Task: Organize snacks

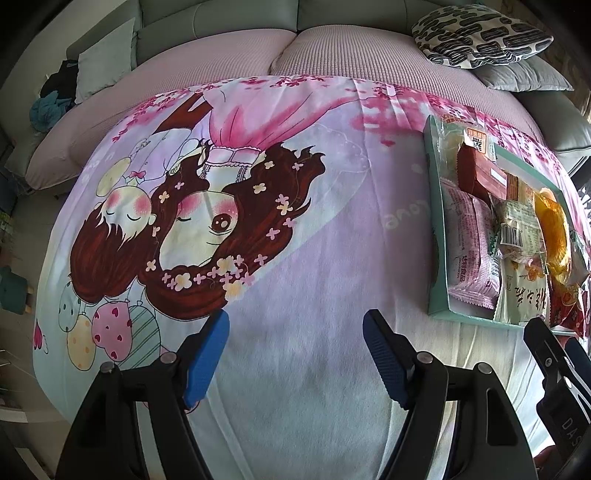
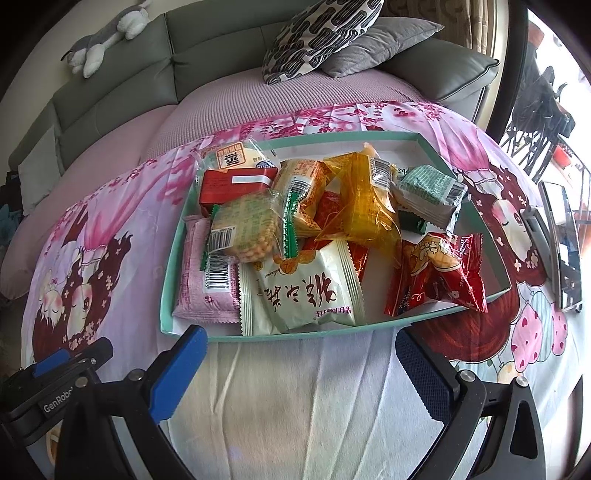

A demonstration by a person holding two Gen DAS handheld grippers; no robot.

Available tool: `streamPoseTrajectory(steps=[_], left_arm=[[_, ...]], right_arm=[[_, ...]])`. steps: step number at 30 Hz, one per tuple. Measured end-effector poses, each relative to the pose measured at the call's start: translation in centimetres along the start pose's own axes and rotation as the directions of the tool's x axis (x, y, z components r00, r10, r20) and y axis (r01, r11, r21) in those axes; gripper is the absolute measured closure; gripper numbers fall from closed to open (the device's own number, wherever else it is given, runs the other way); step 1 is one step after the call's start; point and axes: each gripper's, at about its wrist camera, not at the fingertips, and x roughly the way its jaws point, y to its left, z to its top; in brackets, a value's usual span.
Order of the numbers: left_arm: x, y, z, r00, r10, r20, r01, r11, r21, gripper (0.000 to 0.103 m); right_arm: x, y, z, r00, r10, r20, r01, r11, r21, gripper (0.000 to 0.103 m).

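Both jaws stand wide with nothing between them: the left gripper (image 1: pixel 295 354) hangs over bare cloth, and the right gripper (image 2: pixel 301 369) faces the near rim of the shallow mint-green cardboard tray (image 2: pixel 166 280), short of touching it.

All the wrapped snacks in view lie inside that tray, heaped loosely rather than in rows. A white sachet with green lettering (image 2: pixel 303 291) rests at the near edge, overlapping a pink foil packet (image 2: pixel 201 280) on its left. A crinkled red wrapper (image 2: pixel 439 277) sits at the near right, one corner poking over the rim. Behind them an amber cellophane bag (image 2: pixel 364 206), a clear pack of yellow biscuits (image 2: pixel 243 225), a flat red carton (image 2: pixel 232 188) and a green-and-white sachet (image 2: pixel 428 192) lean on one another. Gathered so, the pile would suit either snacks collected into the tray or a tray yet to be sorted; I cannot tell which.

Beneath the tray spreads a pink and lilac cartoon-print sheet (image 1: pixel 295 258), laid over a mauve waffle-knit cover (image 1: pixel 332 55) on a grey-green sofa (image 2: pixel 110 92). A black-and-white patterned cushion (image 2: pixel 317 33) leans at the back, a grey plush toy (image 2: pixel 107 33) lies atop the backrest, and a phone on a stand (image 2: pixel 563 243) sits to the right.
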Motion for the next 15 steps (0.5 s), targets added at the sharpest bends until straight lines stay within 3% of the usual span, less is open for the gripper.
streamPoseTrajectory(steps=[15], left_arm=[[0.28, 0.09, -0.06, 1.000, 0.007, -0.010, -0.007, 1.000, 0.003, 0.027]], right_arm=[[0.06, 0.03, 0.00, 1.000, -0.001, -0.003, 0.001, 1.000, 0.000, 0.000]])
